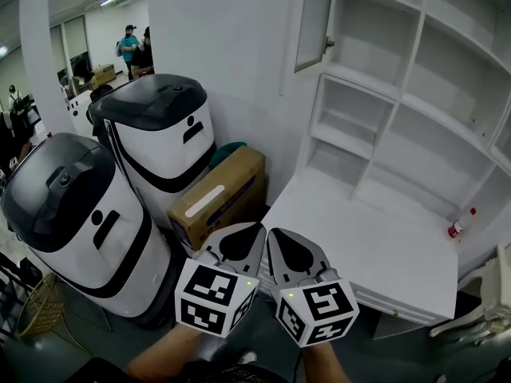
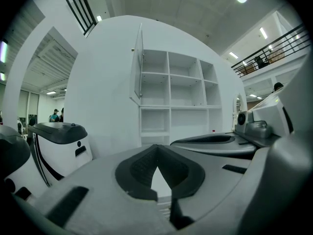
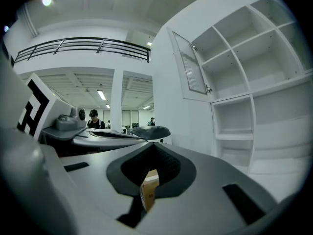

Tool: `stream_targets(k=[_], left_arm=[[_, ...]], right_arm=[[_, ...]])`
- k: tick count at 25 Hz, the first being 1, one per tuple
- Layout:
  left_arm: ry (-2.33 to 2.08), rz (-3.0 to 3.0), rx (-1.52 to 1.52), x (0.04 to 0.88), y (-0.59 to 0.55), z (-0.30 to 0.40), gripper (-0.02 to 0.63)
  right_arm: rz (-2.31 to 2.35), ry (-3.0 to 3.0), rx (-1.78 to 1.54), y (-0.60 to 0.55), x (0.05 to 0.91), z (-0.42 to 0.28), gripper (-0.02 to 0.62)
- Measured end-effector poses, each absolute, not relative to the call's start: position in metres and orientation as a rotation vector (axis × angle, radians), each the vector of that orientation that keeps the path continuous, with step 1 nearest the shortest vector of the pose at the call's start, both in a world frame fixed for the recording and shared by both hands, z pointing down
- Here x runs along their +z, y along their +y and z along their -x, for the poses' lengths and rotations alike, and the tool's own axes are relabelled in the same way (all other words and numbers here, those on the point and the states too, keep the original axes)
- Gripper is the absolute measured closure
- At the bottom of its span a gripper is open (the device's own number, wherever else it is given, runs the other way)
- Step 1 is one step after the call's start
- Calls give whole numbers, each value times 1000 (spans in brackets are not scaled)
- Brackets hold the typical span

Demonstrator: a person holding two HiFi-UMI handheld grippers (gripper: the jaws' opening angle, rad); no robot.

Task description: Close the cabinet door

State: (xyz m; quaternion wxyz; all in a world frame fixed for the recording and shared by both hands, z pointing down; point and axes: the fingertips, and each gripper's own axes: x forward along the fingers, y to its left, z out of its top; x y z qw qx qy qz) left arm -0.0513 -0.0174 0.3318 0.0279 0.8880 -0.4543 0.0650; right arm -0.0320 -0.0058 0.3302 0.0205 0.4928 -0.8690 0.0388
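The white cabinet [image 1: 415, 94] stands ahead to the right, its shelves bare. Its glass door [image 1: 313, 22] at the upper left hangs swung open, with a small handle [image 1: 328, 44] on its edge. The door also shows in the left gripper view as door [image 2: 138, 67] and in the right gripper view as door [image 3: 190, 67]. My left gripper [image 1: 239, 242] and right gripper [image 1: 291, 250] are held side by side low in the head view, well short of the door. Both are shut with nothing between the jaws, as seen at the left gripper [image 2: 156, 151] and the right gripper [image 3: 155, 148].
A white desk top [image 1: 359, 246] juts out under the cabinet, with a small red-capped bottle [image 1: 461, 223] at its far right. Two white-and-black machines [image 1: 160, 134] [image 1: 72, 214] and a cardboard box [image 1: 219, 198] stand to the left. People stand far off at the back left.
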Motion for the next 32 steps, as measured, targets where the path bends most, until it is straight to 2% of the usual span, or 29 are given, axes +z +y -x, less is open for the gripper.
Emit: stream_targets(k=[18, 32], left_arm=[[-1465, -2726, 208, 324, -50, 45, 595], [-1340, -2801, 150, 299, -140, 49, 595]], right_arm=[[-1495, -2710, 78, -39, 317, 24, 578], [-1606, -2641, 12, -125, 292, 32, 577]])
